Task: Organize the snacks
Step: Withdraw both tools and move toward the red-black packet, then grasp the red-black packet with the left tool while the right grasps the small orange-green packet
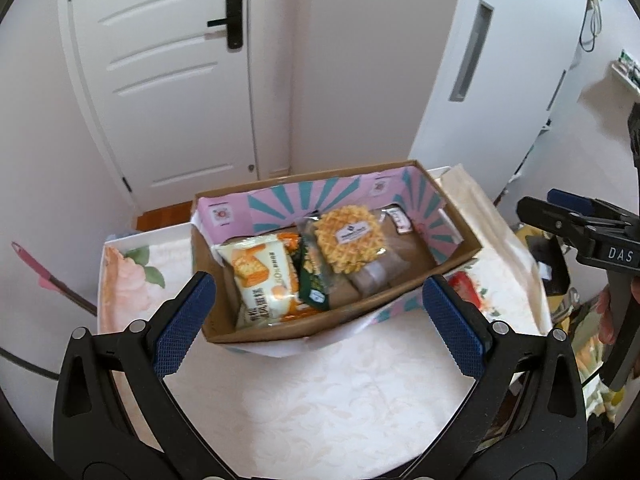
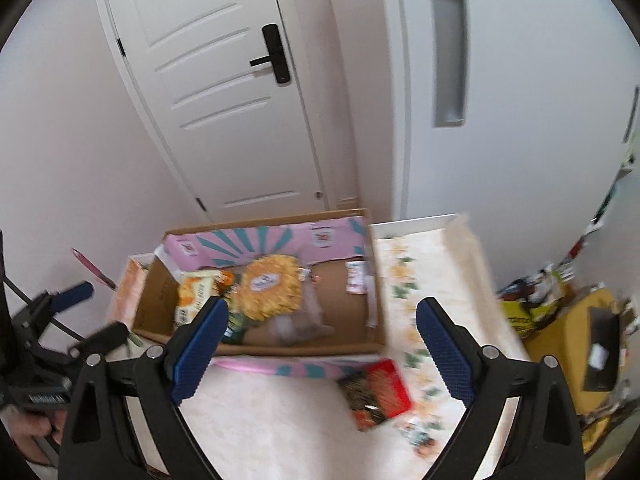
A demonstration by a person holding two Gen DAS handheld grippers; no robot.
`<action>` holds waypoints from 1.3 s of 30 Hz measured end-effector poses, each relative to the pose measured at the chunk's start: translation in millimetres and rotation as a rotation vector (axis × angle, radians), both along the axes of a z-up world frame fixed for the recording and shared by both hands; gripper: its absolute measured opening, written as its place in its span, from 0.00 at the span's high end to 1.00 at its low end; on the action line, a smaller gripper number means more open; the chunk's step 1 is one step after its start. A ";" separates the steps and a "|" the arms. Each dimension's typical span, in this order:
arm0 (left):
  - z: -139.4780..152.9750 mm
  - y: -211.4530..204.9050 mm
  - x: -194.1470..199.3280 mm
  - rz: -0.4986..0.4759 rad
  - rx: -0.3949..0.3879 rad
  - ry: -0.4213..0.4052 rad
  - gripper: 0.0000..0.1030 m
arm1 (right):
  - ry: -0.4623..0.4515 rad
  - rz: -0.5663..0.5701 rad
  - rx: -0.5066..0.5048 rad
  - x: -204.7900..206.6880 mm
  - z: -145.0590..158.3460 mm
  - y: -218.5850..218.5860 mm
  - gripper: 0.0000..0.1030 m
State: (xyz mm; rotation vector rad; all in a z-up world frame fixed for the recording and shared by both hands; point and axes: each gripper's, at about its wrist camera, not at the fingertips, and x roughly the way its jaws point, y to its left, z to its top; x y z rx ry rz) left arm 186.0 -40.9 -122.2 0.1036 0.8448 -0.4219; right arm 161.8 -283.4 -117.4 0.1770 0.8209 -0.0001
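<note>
A cardboard box [image 1: 404, 284] with a pink and teal lining stands on the table [image 1: 320, 392]. It holds a yellow cake packet [image 1: 266, 276], a green packet [image 1: 314, 280], a round waffle snack [image 1: 352, 238] and a clear wrapped packet [image 1: 380, 272]. The box also shows in the right wrist view [image 2: 360, 346]. A red and black snack packet [image 2: 376, 394] lies on the table in front of the box's right end. My left gripper [image 1: 320, 320] is open and empty before the box. My right gripper [image 2: 322, 344] is open and empty above the box's front edge.
The table carries a pale floral cloth [image 2: 404, 272]. A white door [image 1: 168, 80] stands behind it. A yellow bag and clutter [image 2: 576, 336] sit on the floor at the right. A small torn wrapper [image 2: 420, 432] lies near the table's right front.
</note>
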 end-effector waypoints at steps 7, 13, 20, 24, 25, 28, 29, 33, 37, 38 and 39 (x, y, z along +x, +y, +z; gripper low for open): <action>-4.1 -28.2 -21.8 -0.026 0.010 0.002 0.00 | -0.018 -0.009 -0.077 -29.0 5.5 -30.5 0.09; -22.9 -64.2 -38.6 0.025 0.007 0.063 0.00 | -0.006 0.041 -0.101 -44.6 -12.4 -62.9 0.09; -56.7 -114.1 -54.5 0.104 -0.021 0.148 0.00 | 0.014 0.164 -0.113 -67.8 -51.0 -93.5 0.09; -87.3 -140.9 -52.1 0.170 -0.043 0.214 0.00 | 0.035 0.257 -0.132 -76.5 -79.6 -99.0 0.09; -94.4 -145.5 -50.5 0.181 -0.053 0.231 0.00 | 0.041 0.278 -0.136 -78.0 -87.1 -99.6 0.09; -116.9 -159.4 -44.0 0.209 -0.082 0.280 0.00 | 0.056 0.335 -0.152 -82.2 -109.2 -100.9 0.10; -124.8 -164.4 -41.0 0.218 -0.088 0.293 0.00 | 0.058 0.350 -0.157 -83.5 -116.3 -100.8 0.10; -146.7 -179.2 -29.2 0.237 -0.078 0.310 0.00 | 0.048 0.402 -0.159 -86.8 -137.1 -97.5 0.16; -170.5 -192.2 -21.1 0.257 -0.064 0.320 0.00 | 0.031 0.451 -0.169 -87.1 -158.2 -87.7 0.27; -174.4 -193.8 -20.1 0.262 -0.066 0.322 0.00 | 0.031 0.462 -0.171 -87.0 -164.1 -84.7 0.29; -178.3 -195.1 -19.4 0.268 -0.067 0.322 0.00 | 0.032 0.471 -0.171 -86.9 -168.8 -82.2 0.32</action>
